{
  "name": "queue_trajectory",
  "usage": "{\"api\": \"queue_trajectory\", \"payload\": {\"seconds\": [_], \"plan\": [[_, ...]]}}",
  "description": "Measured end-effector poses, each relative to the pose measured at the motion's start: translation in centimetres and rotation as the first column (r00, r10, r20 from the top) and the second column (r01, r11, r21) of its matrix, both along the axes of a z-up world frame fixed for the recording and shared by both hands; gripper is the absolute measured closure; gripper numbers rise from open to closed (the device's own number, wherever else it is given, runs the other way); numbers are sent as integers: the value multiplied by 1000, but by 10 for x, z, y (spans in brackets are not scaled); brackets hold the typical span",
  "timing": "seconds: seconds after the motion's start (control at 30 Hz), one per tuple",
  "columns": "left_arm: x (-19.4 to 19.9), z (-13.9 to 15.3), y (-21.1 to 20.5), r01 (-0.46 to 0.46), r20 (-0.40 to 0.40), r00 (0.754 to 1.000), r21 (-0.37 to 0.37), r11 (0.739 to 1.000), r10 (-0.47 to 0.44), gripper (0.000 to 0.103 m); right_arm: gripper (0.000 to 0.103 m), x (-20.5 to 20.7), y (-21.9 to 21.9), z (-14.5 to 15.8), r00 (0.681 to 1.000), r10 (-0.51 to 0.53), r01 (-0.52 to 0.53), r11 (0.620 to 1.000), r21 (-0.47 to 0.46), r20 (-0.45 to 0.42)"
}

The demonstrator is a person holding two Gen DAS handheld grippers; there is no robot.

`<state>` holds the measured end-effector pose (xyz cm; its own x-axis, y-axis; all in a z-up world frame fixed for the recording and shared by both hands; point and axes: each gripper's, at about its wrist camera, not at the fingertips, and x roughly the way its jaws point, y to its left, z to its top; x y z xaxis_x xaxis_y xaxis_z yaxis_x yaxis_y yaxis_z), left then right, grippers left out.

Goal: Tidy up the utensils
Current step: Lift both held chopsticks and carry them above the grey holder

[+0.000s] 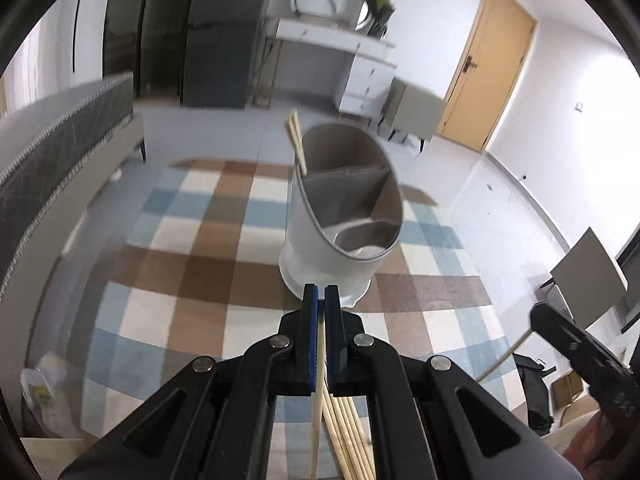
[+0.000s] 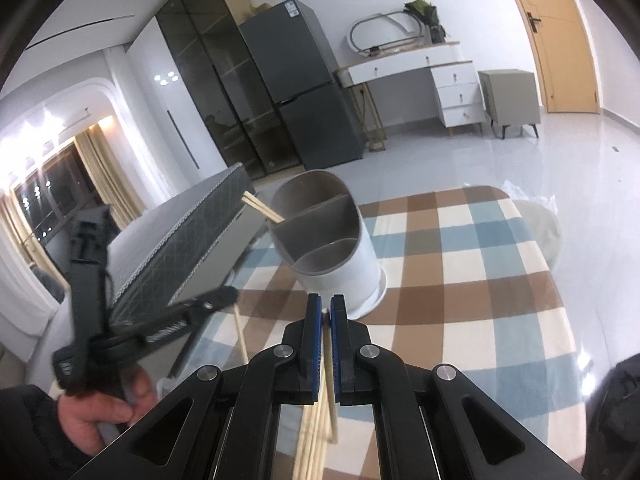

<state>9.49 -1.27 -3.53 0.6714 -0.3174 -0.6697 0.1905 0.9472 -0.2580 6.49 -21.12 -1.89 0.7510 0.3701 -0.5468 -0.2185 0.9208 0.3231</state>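
A: Where's the utensil holder (image 1: 340,216)?

B: On the checked tablecloth (image 1: 192,280), straight ahead of both grippers. White outside, grey inside, split into compartments. A pair of chopsticks (image 1: 296,140) leans out of the far compartment, over its left rim.

A: And the loose ones?

B: A bundle of chopsticks (image 1: 348,436) lies on the cloth under the left gripper (image 1: 320,300).

A: What are its jaws doing?

B: Closed on a single chopstick (image 1: 316,400), which runs back between the blue pads toward the camera.

A: The right gripper (image 2: 326,310)?

B: Also pinched shut on one chopstick (image 2: 330,380), its tip just showing at the fingertips. In the right wrist view a hand (image 2: 96,404) grips the left tool's handle, blurred

A: Beyond the table?

B: A dark fridge (image 2: 300,80), a white desk (image 2: 420,72) and a wooden door (image 1: 484,76)
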Motion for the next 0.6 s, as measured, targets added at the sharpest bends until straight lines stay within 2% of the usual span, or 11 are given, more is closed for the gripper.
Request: {"api": "queue_trajectory", "payload": {"seconds": [0.2,0.33,0.6], "plan": [[-14,4,11,10,45,999,-5,1000,-9,103,99,-18,14,5,999,-19,21,999,-41,35],[-29,16,13,24,54,998,-17,1000,-23,103,99,-24,23,6,998,-31,34,997,-72,51],[-33,25,16,57,53,997,2,998,-57,103,100,-33,29,11,995,-62,71,992,-108,82]]}}
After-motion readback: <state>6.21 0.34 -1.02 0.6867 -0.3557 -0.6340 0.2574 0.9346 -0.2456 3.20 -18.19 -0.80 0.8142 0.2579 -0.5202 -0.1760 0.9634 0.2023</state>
